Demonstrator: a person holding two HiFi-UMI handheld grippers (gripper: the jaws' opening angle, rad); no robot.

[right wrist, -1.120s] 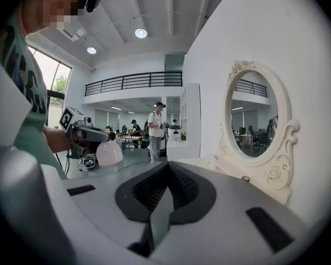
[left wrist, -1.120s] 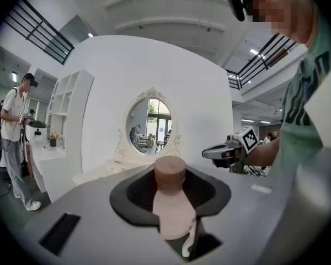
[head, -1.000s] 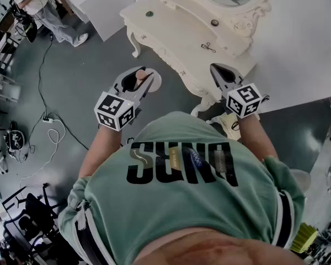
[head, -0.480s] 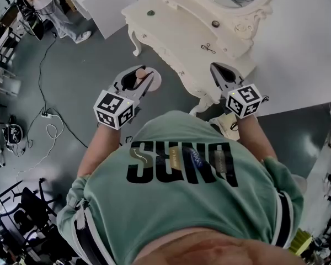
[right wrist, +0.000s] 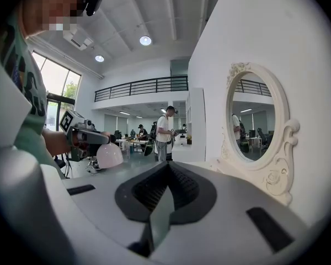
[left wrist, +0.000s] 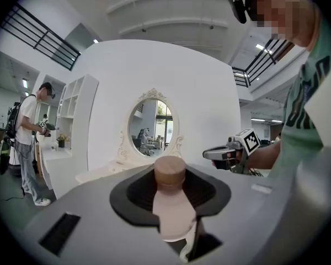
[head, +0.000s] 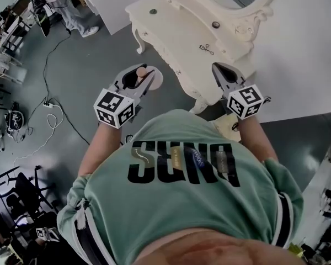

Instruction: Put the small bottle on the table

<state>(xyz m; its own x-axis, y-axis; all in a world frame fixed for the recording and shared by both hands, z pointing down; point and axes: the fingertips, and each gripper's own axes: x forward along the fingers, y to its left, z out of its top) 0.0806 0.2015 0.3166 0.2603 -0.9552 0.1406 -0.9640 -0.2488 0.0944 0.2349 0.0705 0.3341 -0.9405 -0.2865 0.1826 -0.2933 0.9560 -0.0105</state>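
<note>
The left tongs clench the bottle, seemingly upright, over the floor; the tabletop lies ahead-right, nearer the shut, empty right tongs.

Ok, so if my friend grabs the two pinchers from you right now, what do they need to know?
Left gripper: shut on the small bottle, a pink one with a brown cap, held cap up.
Right gripper: jaws together, nothing in them.
Where things are: the bottle hangs over the grey floor, just off the front edge of the white dressing table. The right gripper is by the table's near corner.
Done: the bottle is picked up and carried close to the table.
Left: bring it over the tabletop, set it down upright on a bare spot, open the jaws and pull back.
</note>
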